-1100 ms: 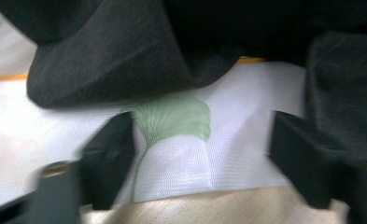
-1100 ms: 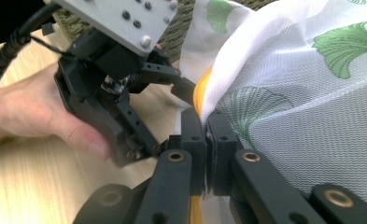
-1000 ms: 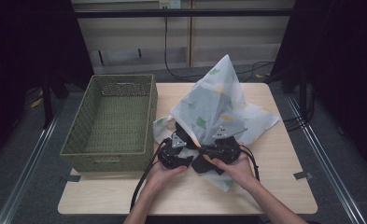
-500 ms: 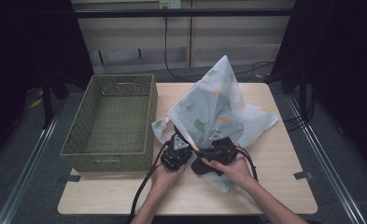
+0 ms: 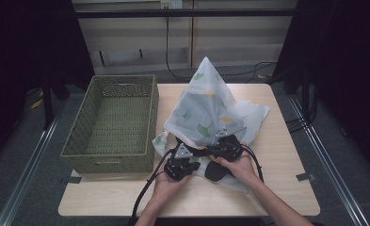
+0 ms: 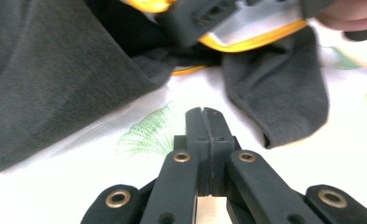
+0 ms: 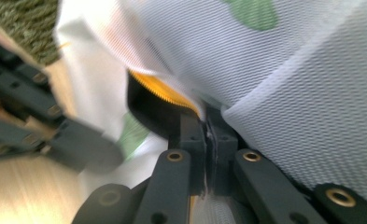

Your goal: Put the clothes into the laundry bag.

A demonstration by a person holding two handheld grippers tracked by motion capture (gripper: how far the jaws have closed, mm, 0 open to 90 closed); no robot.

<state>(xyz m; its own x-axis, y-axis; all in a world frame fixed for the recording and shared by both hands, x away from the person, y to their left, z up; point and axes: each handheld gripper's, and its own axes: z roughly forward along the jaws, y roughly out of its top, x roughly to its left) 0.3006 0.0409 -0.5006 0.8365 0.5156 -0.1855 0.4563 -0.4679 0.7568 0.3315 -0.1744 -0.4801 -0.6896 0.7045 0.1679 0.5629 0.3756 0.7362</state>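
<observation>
A green basket (image 5: 112, 123) stands on the table (image 5: 277, 188), left of the white leaf-print bag (image 5: 206, 106). The left gripper (image 5: 181, 162), at the bag's near edge, has just snapped its jaws together over the cloth, nothing visibly between them. The right gripper (image 5: 225, 146), beside it, is clamped on the bag's fabric, by dark cloth (image 6: 55, 74)

Closed claw (image 6: 203, 114) over leaf-print cloth (image 6: 139, 135)
</observation>
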